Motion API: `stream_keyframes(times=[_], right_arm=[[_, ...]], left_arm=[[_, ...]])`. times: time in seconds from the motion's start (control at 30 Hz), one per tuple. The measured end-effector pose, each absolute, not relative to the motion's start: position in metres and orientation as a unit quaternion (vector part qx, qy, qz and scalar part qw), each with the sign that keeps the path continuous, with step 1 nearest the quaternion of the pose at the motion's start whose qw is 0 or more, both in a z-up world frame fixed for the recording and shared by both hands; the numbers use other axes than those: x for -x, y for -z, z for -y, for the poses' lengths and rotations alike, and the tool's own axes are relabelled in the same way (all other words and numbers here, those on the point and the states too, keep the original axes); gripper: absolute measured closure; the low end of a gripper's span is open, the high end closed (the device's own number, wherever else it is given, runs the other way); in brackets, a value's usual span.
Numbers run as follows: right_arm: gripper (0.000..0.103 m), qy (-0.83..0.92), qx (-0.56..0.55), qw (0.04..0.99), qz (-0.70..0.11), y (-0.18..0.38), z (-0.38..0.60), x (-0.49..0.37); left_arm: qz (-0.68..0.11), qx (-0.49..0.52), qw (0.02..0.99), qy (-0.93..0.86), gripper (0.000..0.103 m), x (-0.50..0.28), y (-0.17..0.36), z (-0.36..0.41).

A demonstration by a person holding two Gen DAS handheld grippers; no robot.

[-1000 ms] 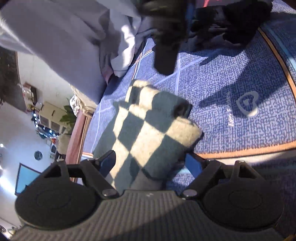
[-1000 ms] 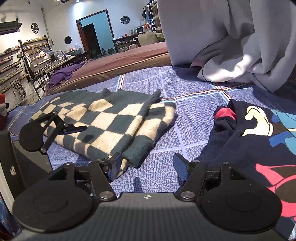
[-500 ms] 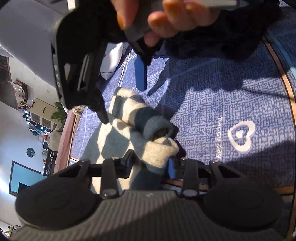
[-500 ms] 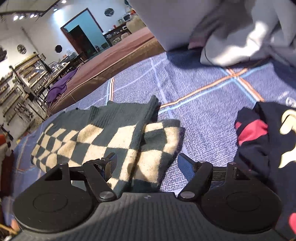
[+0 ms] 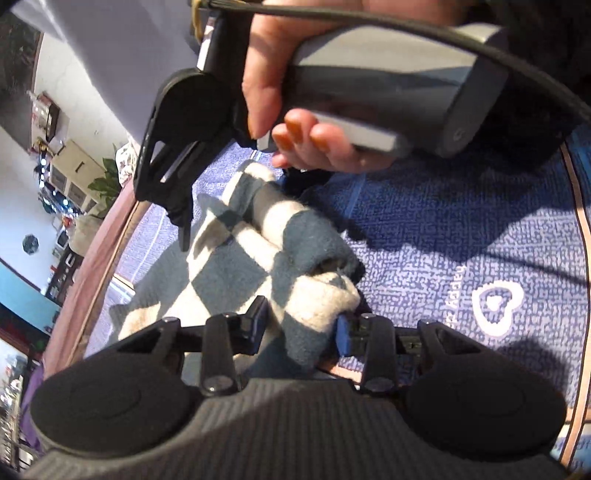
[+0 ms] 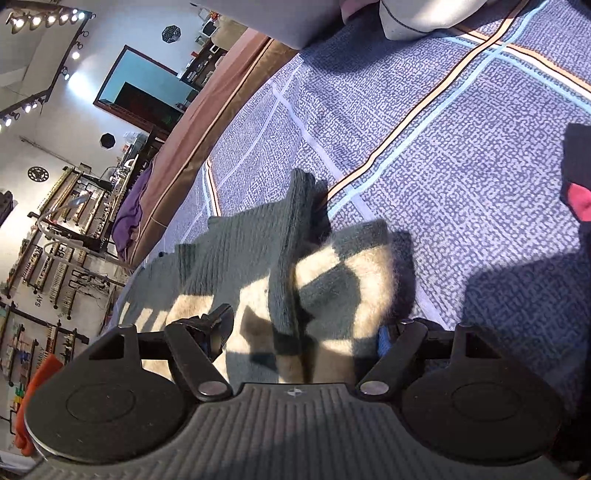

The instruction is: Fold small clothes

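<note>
A small green-and-cream checked knit sweater [image 5: 236, 258] lies partly folded on a blue patterned blanket [image 5: 461, 229]. My left gripper [image 5: 301, 326] is shut on a bunched corner of the sweater. My right gripper [image 6: 306, 332] is open, its fingers straddling the sweater's folded edge [image 6: 332, 273] close over the cloth. In the left wrist view the right gripper's body and the hand holding it [image 5: 295, 110] fill the top, just above the sweater.
A dark garment with a red patch [image 6: 576, 192] lies at the right on the blanket [image 6: 461, 147]. Pale grey bedding [image 6: 413, 14] is heaped at the far end. The bed's brown edge [image 6: 207, 122] runs along the left, with the room beyond.
My left gripper has closed on the sweater's corner. My right gripper has moved in and down over the sweater's folded edge, tilting, and now sits right above the left one.
</note>
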State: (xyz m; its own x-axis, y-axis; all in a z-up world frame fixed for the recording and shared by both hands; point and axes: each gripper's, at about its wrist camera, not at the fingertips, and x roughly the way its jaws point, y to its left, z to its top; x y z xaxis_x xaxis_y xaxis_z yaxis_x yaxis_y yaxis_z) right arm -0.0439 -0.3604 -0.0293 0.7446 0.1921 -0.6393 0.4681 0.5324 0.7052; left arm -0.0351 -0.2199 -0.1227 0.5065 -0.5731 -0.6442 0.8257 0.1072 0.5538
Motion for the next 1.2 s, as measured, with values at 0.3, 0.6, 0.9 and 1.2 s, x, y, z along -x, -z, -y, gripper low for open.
stream_keyframes(times=[0.3, 0.6, 0.9, 1.2], right_arm=[[0.054, 0.086, -0.456, 0.808, -0.364, 0.031, 0.362, 0.051], [0.064, 0.099, -0.434, 0.814, -0.374, 0.022, 0.358, 0.046], [0.070, 0.085, -0.469, 0.798, -0.369, -0.025, 0.347, 0.012], [0.070, -0.013, -0.473, 0.800, -0.368, -0.067, 0.270, -0.107]], left_arm=[[-0.194, -0.386, 0.760, 0.486, 0.069, 0.005, 0.109, 0.210], [-0.330, -0.185, 0.784, 0.492, 0.073, -0.046, 0.089, 0.188], [-0.333, -0.070, 0.799, 0.496, 0.088, -0.093, 0.054, 0.128], [-0.308, 0.072, 0.858, 0.405, 0.089, -0.186, 0.000, -0.013]])
